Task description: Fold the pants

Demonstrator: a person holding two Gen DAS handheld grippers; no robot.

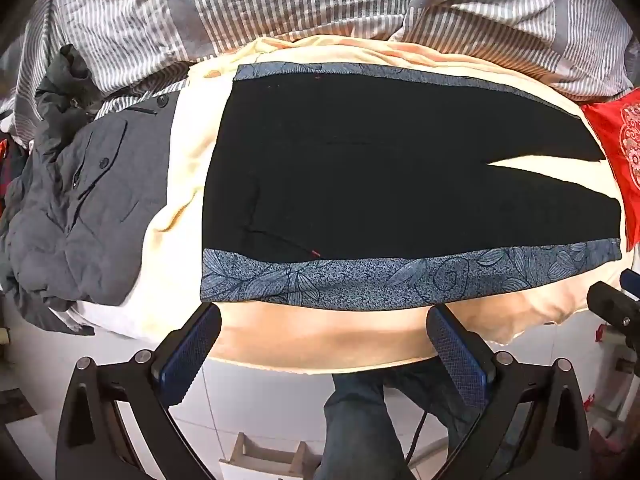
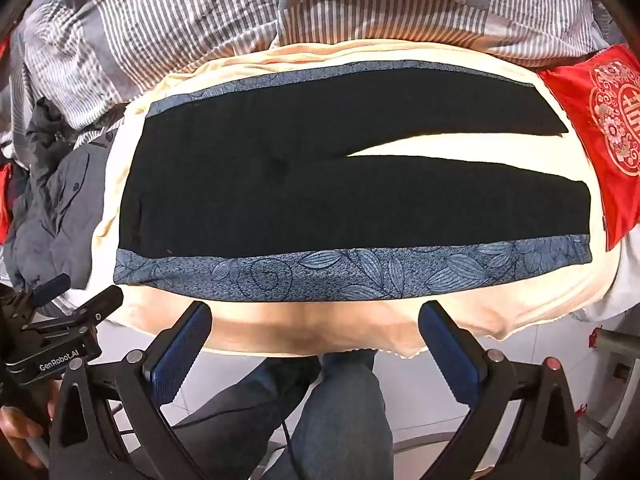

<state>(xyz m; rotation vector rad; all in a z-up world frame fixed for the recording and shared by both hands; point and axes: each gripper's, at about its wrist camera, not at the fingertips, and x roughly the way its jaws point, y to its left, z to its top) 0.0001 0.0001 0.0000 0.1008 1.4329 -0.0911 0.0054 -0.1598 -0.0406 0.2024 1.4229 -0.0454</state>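
Observation:
Black pants (image 1: 380, 168) with blue leaf-patterned side stripes (image 1: 400, 280) lie flat and spread on a cream sheet (image 1: 320, 340), waist to the left, two legs pointing right. They also show in the right wrist view (image 2: 320, 200). My left gripper (image 1: 323, 324) is open and empty, just off the near edge of the bed below the near stripe. My right gripper (image 2: 315, 322) is open and empty, also just off the near edge, below the stripe (image 2: 360, 276). The left gripper also shows at the lower left of the right wrist view (image 2: 60, 320).
A pile of grey clothes (image 1: 80, 208) lies left of the pants. A striped grey-white duvet (image 1: 280, 0) is bunched along the far side. A red embroidered cushion (image 2: 600, 128) sits at the right. The person's legs (image 2: 340, 420) stand below on a tiled floor.

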